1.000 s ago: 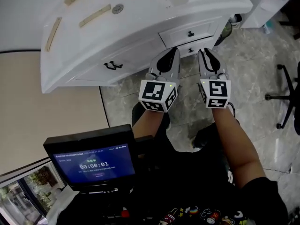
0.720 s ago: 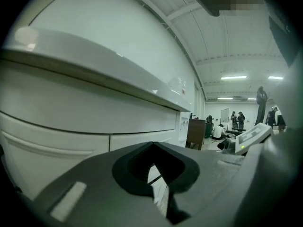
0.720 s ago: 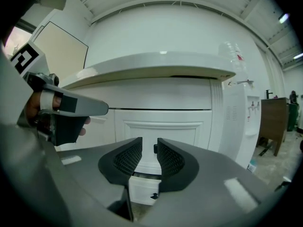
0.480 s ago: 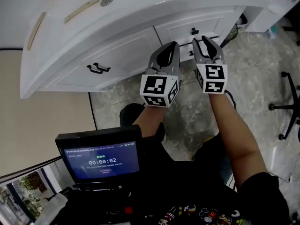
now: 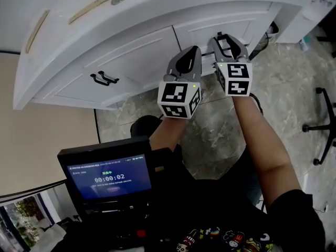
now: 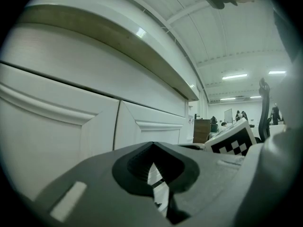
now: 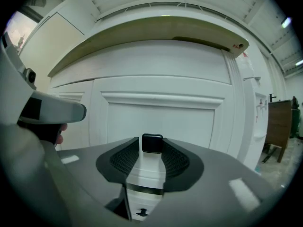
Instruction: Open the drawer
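Drawer (image 7: pixel 161 119) sits shut in the front of the white table (image 5: pixel 173 4), far right side, with its small dark knob (image 7: pixel 152 143) sticking out toward us. We've got the right tongs (image 5: pixel 227 40) right up at it. The jaws have just been opening and stand wide apart, with the knob between the tips but the pads not squeezing it. Left tongs (image 5: pixel 191 54) hang just left of them, closed to a thin slit, holding nothing. Further left we see a cupboard door (image 5: pixel 131 56) with two dark handles (image 5: pixel 104 78), and grey marble floor (image 5: pixel 294 88) below.
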Available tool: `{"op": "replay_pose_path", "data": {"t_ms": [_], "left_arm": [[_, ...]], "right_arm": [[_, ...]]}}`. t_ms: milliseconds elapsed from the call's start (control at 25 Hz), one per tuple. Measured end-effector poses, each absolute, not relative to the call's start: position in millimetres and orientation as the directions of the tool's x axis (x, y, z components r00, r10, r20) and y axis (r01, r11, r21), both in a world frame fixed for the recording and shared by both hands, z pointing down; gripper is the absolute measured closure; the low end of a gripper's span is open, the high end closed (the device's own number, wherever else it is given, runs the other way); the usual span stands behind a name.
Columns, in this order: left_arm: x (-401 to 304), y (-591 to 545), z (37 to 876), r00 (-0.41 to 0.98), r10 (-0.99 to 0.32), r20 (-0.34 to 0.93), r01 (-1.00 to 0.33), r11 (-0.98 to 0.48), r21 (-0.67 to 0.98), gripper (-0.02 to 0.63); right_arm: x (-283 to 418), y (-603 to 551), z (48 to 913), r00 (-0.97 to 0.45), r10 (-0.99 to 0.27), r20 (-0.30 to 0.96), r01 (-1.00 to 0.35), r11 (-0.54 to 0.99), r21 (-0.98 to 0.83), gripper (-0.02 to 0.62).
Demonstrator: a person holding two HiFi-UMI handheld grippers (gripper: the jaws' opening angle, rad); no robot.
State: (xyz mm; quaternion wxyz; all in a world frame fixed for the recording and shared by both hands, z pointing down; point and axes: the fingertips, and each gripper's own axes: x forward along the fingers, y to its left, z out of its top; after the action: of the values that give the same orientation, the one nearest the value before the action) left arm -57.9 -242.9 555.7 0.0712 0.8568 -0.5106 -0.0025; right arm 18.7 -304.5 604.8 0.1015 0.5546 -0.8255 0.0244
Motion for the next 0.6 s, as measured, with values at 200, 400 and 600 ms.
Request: {"op": "replay_pose_path", "data": {"t_ms": [200,400,600], "left_arm": [[-63.5,-243.2,557.0,0.474,-0.879,0.048,-0.876,-0.465,0.124,0.606],[-63.5,-242.3,559.4,0.477,-0.877,0.054,-0.874,-0.467,0.136,0.606],[-54.1,-236.5,550.5,0.485,-0.874,0.047,-0.87,-0.476,0.126,0.604]], "right_arm": [[19.5,-307.6,604.4,-0.338,-0.924,0.178,-0.934,0.353,0.06,0.451],[20.7,-308.0,604.6,-0.339,-0.922,0.187,-0.933,0.354,0.057,0.451],[27.2,-300.9,597.9,-0.345,-0.919,0.189,-0.931,0.36,0.052,0.45]]}}
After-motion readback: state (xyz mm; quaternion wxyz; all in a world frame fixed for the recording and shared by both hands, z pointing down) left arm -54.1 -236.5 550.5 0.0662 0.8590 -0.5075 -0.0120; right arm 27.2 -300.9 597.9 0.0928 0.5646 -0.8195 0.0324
